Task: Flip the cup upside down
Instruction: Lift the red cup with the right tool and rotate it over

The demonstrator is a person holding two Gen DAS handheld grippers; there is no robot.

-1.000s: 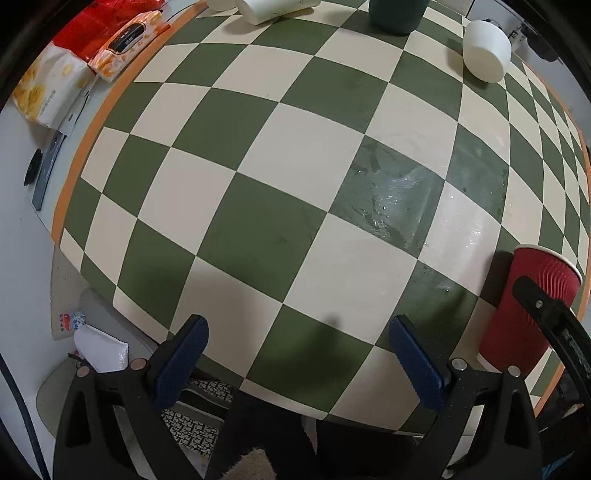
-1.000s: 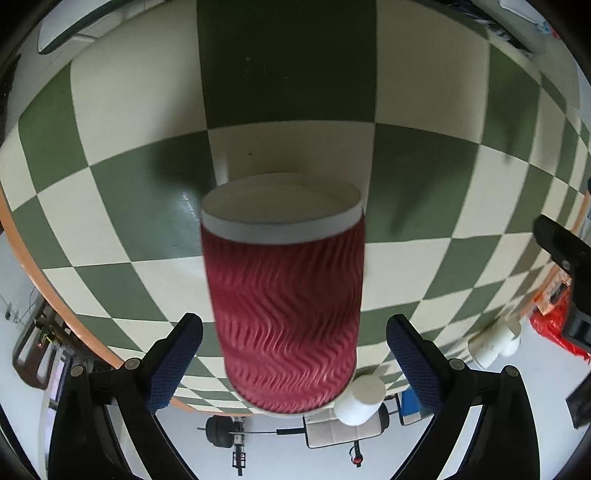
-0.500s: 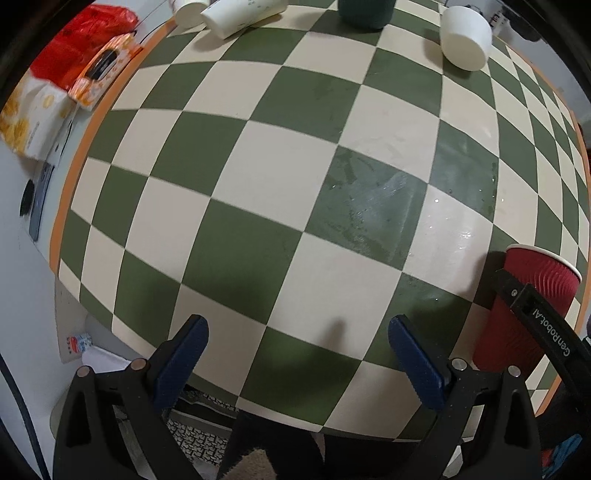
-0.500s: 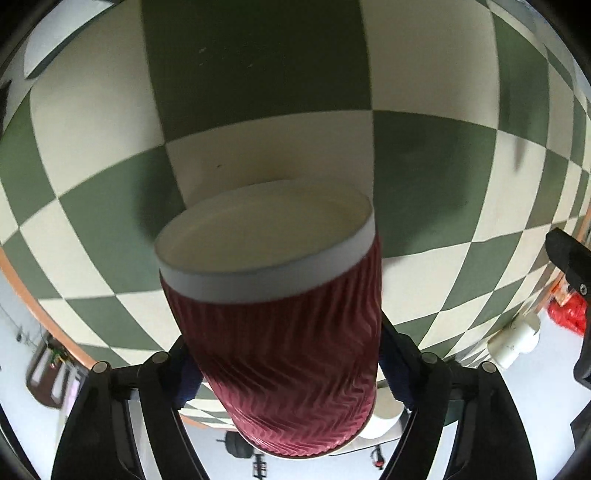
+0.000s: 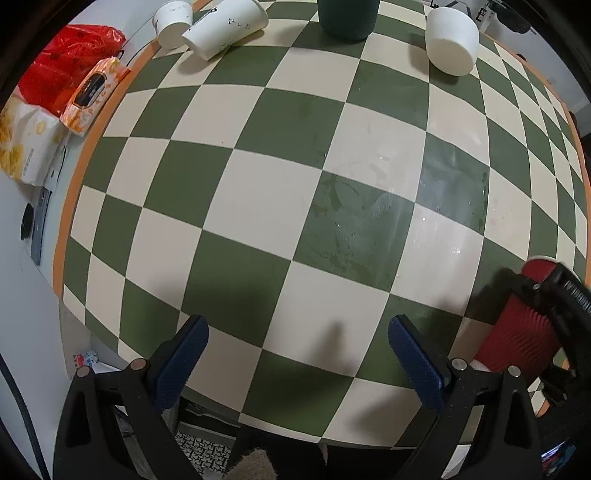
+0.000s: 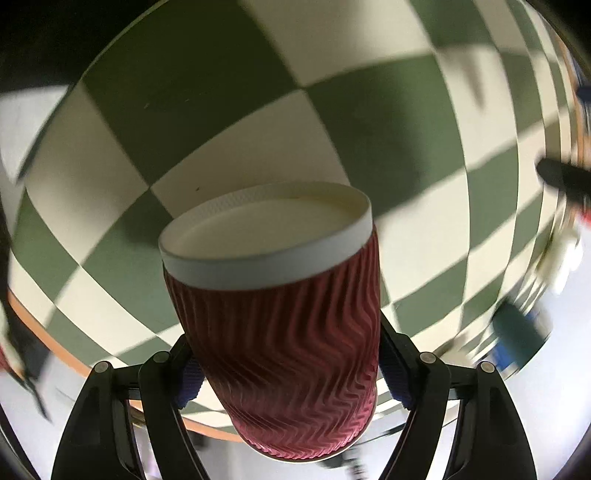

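Observation:
A red ribbed paper cup (image 6: pixel 284 350) with a white band at one end fills the right wrist view. My right gripper (image 6: pixel 291 373) is shut on the cup, its blue pads pressed on both sides, and holds it tilted over the checkered table (image 6: pixel 221 110). In the left wrist view the same cup (image 5: pixel 521 336) shows at the right edge with the right gripper's black frame across it. My left gripper (image 5: pixel 299 358) is open and empty above the table's near edge.
At the table's far side lie two white paper cups on their sides (image 5: pixel 225 26), a dark green cup (image 5: pixel 347 18) and a white cup (image 5: pixel 450 40). Red and orange packets (image 5: pixel 88 92) sit off the left edge. A wet patch (image 5: pixel 369 214) marks the middle.
My right gripper closed on the red cup, lifted it and is turning it; the right view is blurred by motion. The left gripper has pulled back and stays open.

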